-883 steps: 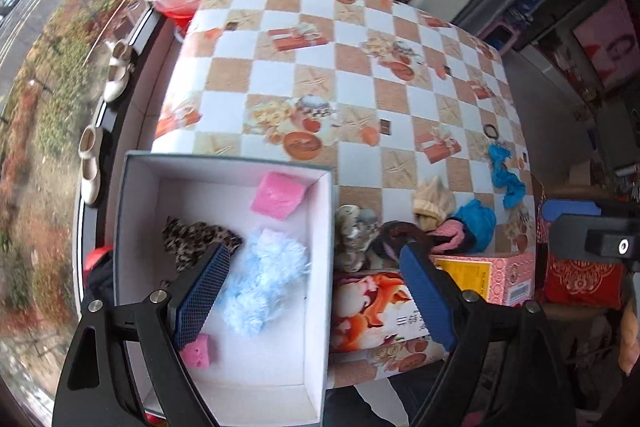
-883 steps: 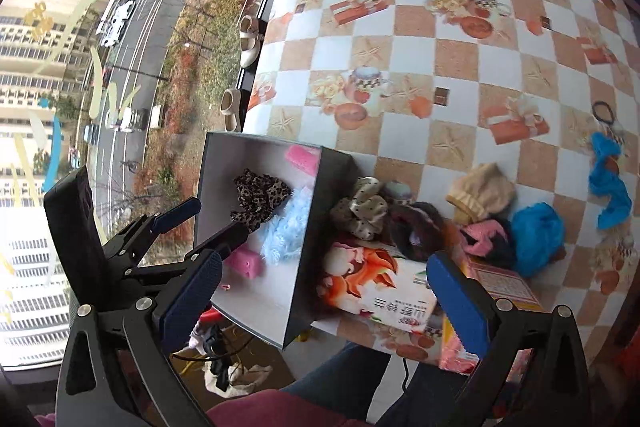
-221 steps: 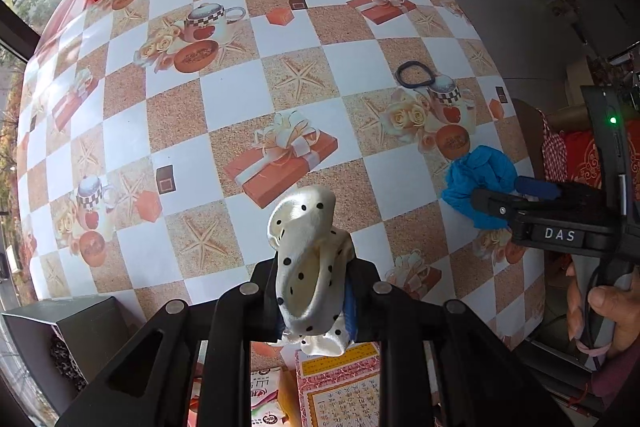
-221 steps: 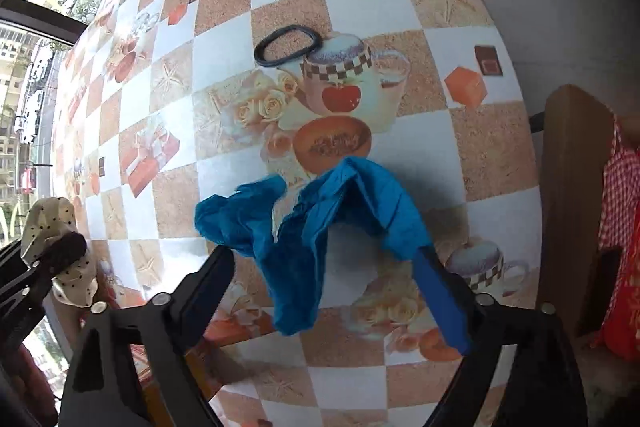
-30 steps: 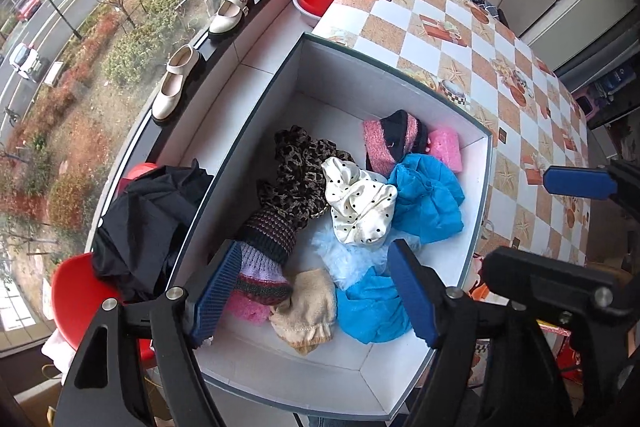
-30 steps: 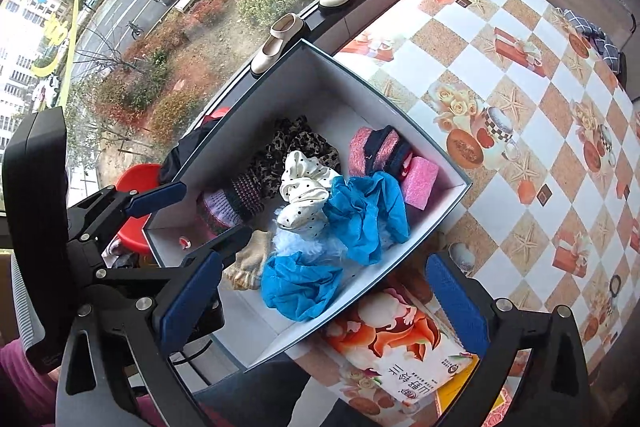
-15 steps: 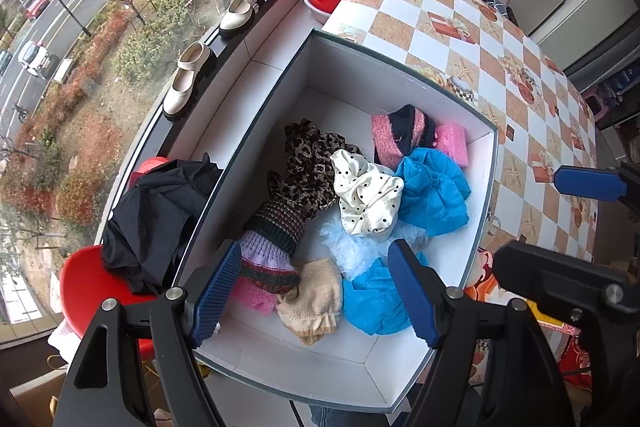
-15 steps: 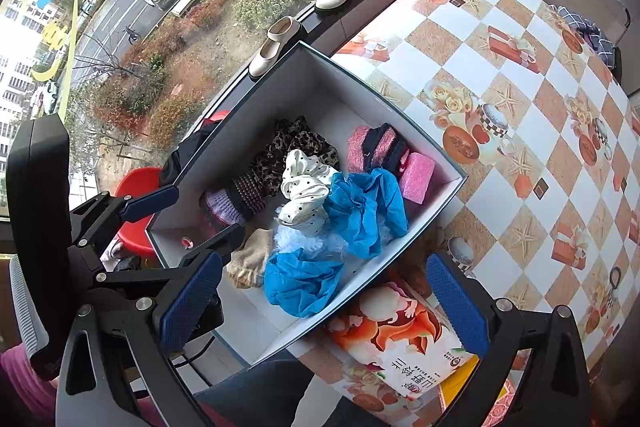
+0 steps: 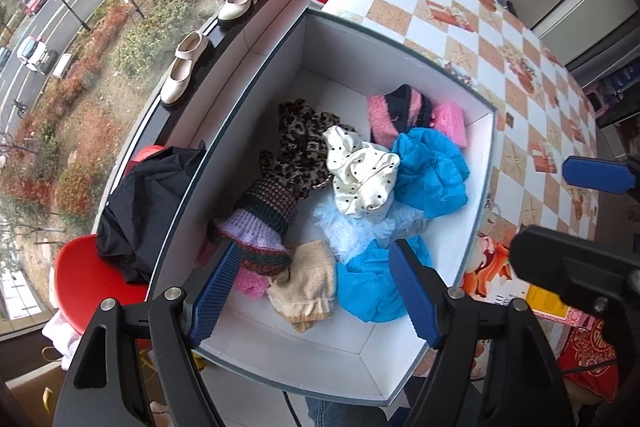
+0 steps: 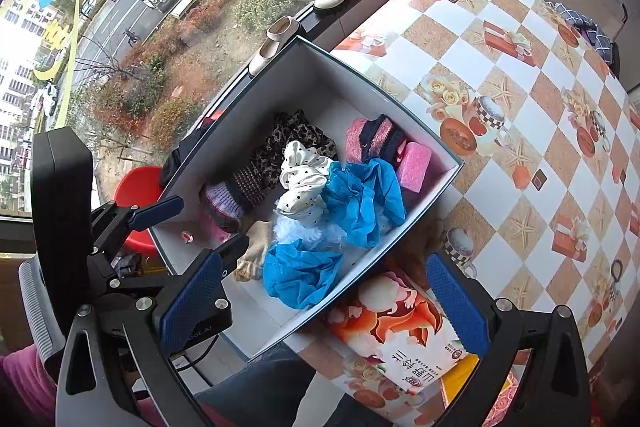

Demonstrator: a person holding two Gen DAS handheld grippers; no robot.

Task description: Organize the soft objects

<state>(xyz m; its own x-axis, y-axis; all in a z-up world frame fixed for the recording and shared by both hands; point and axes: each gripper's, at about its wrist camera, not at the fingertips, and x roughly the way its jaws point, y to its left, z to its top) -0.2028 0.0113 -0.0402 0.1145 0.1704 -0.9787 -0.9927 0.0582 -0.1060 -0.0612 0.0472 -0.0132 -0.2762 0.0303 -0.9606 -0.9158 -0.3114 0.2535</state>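
While both grippers point steeply down over the white box [image 9: 486, 187], the left gripper [image 9: 312, 291] hovers above its six o'clock end, fingers wide and empty. The right gripper [image 10: 324, 303] hangs at the box's four o'clock side, fingers also spread wide, gripping nothing. Inside the box lie the soft things: a polka-dot cloth [image 9: 362, 179] at centre, blue fabric [image 9: 434, 167] at three o'clock, leopard-print cloth [image 9: 300, 143] at ten o'clock. The box sits at the counter [image 10: 520, 99] edge.

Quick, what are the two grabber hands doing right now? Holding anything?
Left gripper: open, holding nothing, above the white box of soft things.
Right gripper: open, holding nothing.
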